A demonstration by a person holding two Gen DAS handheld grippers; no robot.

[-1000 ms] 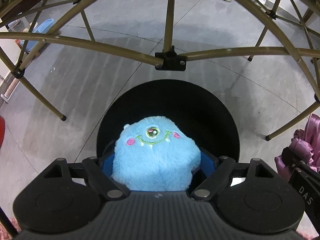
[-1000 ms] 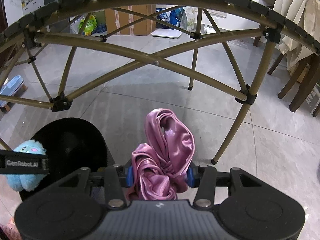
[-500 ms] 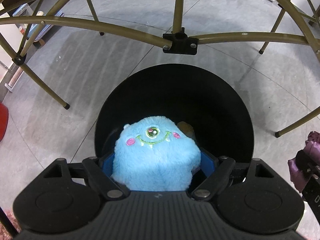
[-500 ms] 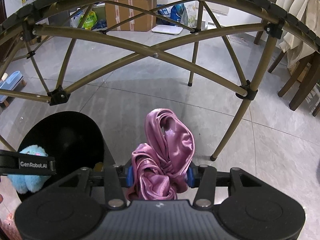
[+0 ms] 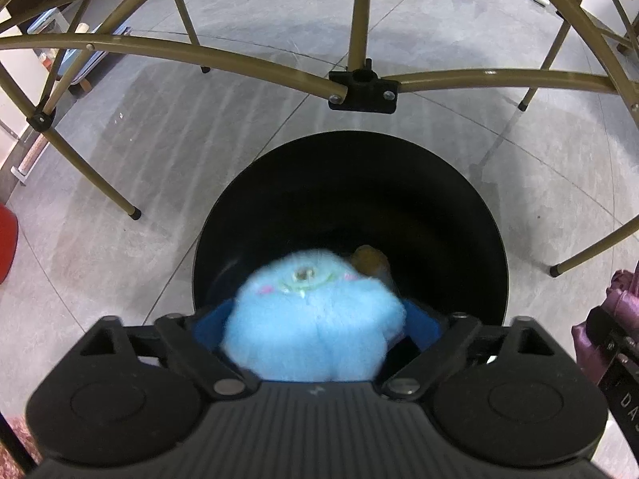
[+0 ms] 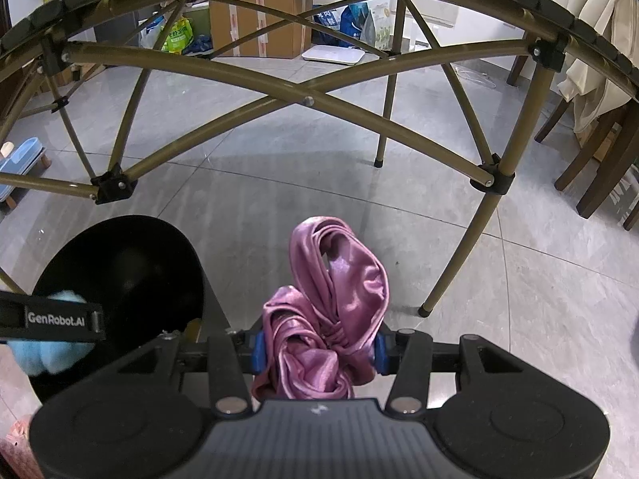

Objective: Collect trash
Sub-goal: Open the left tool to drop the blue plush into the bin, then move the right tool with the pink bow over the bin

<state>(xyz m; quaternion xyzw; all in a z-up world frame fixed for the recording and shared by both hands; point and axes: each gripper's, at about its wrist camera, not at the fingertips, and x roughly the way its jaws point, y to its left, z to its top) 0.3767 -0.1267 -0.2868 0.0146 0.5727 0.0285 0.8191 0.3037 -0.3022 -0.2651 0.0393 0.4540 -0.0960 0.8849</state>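
A fluffy blue one-eyed plush toy shows blurred between the jaws of my left gripper, right over the mouth of the round black bin. The jaws are opening, and the blue pads stand clear of the toy's sides. A brownish item lies inside the bin behind the toy. My right gripper is shut on a bundle of shiny pink cloth, held above the floor to the right of the bin. In the right wrist view the left gripper's side and the toy sit at the bin's near rim.
Olive metal bars of a folding table frame cross above and behind the bin, with legs standing on the grey tile floor. Wooden chairs stand at the right. Cardboard boxes, bags and a white scale line the back.
The left jaws have spread apart, and the blue toy has gone blurred and tipped forward, lower toward the bin. The bin fills more of the left view. The right gripper and pink cloth are unchanged.
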